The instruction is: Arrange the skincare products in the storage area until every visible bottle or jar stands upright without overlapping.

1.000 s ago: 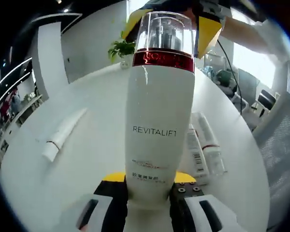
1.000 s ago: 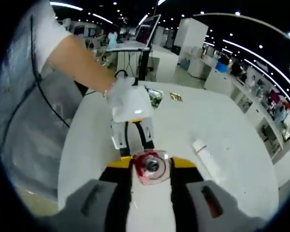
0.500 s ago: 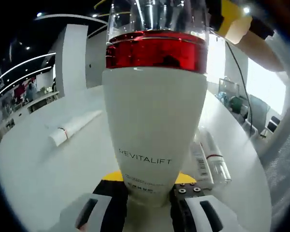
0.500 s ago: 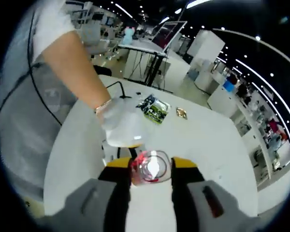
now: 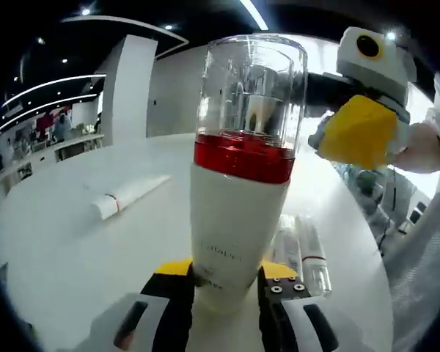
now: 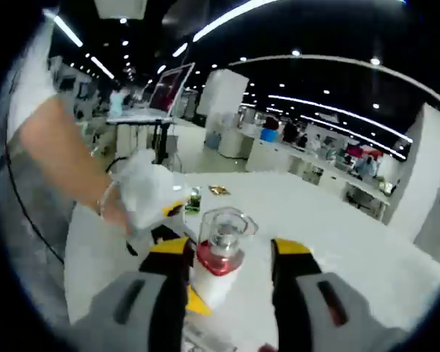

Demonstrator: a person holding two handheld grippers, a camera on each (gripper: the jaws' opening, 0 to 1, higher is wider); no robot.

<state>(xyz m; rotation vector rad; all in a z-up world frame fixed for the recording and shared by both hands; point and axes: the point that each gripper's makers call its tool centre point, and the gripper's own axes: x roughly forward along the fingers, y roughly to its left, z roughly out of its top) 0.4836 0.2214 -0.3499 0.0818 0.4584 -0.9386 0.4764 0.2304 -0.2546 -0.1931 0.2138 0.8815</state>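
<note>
While I look along my left tongs (image 5: 225,290) in the left gripper view, their black-and-yellow jaws are clamped on the base of the tall white lotion bottle with a red band and clear plastic cap (image 5: 238,187), which stands upright between them above the round white desk (image 5: 73,249). A white squeeze tube with a thin red ring (image 5: 130,196) lies flat on the desk well to the bottle's left, and two slim clear-capped tubes (image 5: 302,253) lie side by side just beside it on the right. My right tongs (image 5: 361,128) hang at the upper right, apart from the cap.

In the right gripper view, I see the right tongs (image 6: 229,257) spread wide, gripping nothing. The bottle (image 6: 218,260) sits low between the jaws, nearer the left one; whether it touches that jaw I cannot tell. A white-gloved hand (image 6: 148,196) holds the left tongs just left of the bottle.
</note>
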